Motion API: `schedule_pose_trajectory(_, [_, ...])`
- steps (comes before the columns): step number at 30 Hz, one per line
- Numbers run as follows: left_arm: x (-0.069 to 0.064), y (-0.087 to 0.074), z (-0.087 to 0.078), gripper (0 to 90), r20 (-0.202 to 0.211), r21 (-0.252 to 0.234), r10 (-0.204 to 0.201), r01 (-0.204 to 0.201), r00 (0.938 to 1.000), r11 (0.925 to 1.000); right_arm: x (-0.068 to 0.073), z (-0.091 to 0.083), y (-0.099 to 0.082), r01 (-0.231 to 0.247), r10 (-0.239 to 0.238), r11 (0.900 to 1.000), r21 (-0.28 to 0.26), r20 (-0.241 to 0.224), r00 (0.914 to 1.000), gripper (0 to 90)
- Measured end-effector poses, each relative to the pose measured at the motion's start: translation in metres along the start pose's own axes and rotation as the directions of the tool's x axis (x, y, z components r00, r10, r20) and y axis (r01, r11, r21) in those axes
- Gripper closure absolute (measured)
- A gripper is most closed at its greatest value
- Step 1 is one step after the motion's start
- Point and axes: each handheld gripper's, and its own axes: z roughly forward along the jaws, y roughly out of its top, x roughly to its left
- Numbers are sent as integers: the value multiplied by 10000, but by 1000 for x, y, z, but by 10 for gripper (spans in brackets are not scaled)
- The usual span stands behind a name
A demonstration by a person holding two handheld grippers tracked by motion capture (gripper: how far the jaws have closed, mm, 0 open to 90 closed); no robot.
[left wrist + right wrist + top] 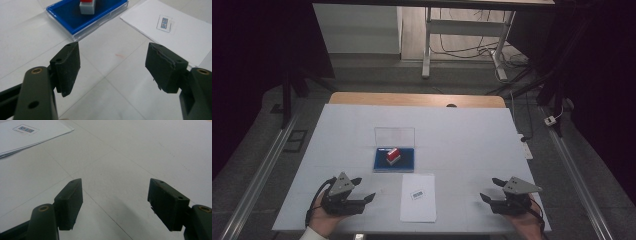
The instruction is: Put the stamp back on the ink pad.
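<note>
A blue ink pad (394,159) in a clear case, its lid (394,135) standing open behind it, lies at the table's middle. A red and grey stamp (392,155) stands on the pad; the left gripper view has the pad (75,17) and the stamp (87,6) at its top. A white sheet (418,197) with a small printed label (417,194) lies in front of the pad. My left gripper (364,189) rests open near the front left, nothing between its fingers (68,67). My right gripper (491,190) stands open at the front right, empty, over bare table (115,195).
The white table cover (462,145) reaches a wooden edge (417,99) at the back. Beyond stand a white desk frame (462,40) with loose cables on the floor. Metal rails (257,175) run along both sides. The sheet's corner (32,132) shows left of my right gripper.
</note>
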Motion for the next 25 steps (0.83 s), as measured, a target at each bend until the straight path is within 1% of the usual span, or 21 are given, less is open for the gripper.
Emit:
schedule_pose_trajectory(6, [3, 0, -1, 282, -66, -22, 38, -38, 10000, 10000, 1, 1, -1, 50, -49, 10000, 33, -146, 9999, 279])
schedule_pose_trajectory(7, [3, 0, -1, 282, -100, -26, 53, -53, 9999, 10000, 0, 2, -1, 75, -75, 10000, 17, -177, 9998, 279])
schedule_pose_trajectory(9, [3, 0, 0, 282, -298, -11, 115, -116, 9995, 9999, 1, 2, -1, 80, -80, 10000, -14, -203, 9998, 279])
schedule_pose_trajectory(15, [6, -1, -1, 284, -233, -18, 20, -20, 9997, 10000, 1, 2, 0, 34, -35, 10000, -52, -205, 9998, 279])
schedule_pose_trajectory(18, [6, -1, 0, 284, -215, 2, 13, -13, 9998, 10000, 1, 2, 0, 124, -124, 9999, -6, -215, 9997, 279])
schedule_pose_trajectory(25, [6, -1, 2, 284, -128, 144, 66, -64, 9999, 9999, 1, 1, 1, 97, -97, 10000, 3, -155, 9998, 279])
